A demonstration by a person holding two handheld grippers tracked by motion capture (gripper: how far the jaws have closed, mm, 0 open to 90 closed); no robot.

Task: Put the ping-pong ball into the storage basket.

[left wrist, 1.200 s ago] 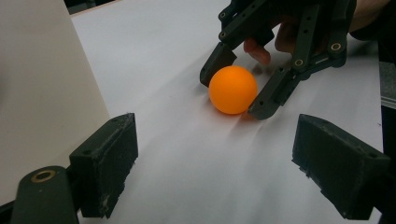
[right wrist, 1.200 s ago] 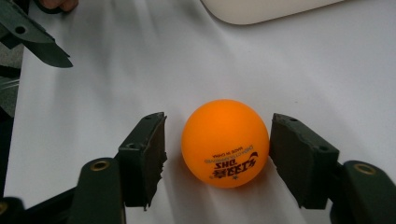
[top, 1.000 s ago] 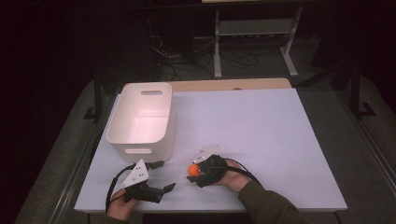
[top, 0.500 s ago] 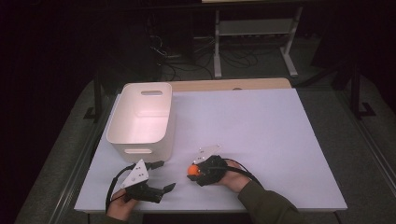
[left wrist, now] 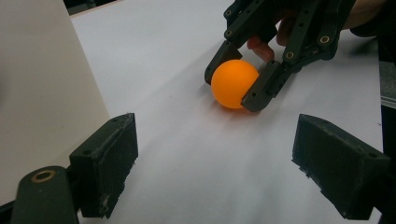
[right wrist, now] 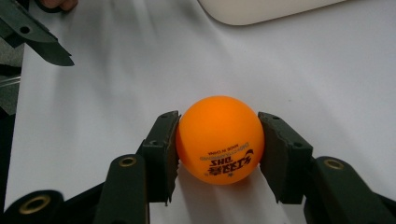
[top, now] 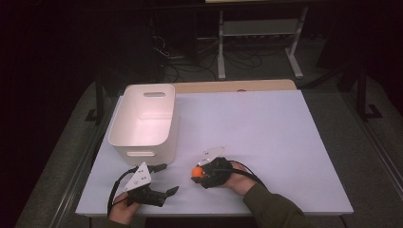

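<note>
The orange ball (right wrist: 219, 140) is gripped by the right tongs (right wrist: 219, 154) on the counter (top: 285, 128); the left tongs (left wrist: 215, 172) are held open nearby, just beside the white bin (top: 142, 118).

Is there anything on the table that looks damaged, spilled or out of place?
Nothing stands out. The orange ball sits whole between the right gripper's fingers, the white bin stands upright, and the table shows no spill.

The right gripper's (top: 198, 174) jaws have just been closing on the orange ball (top: 196, 171); its pads now press both sides of the ball on the table (top: 266, 128).
</note>
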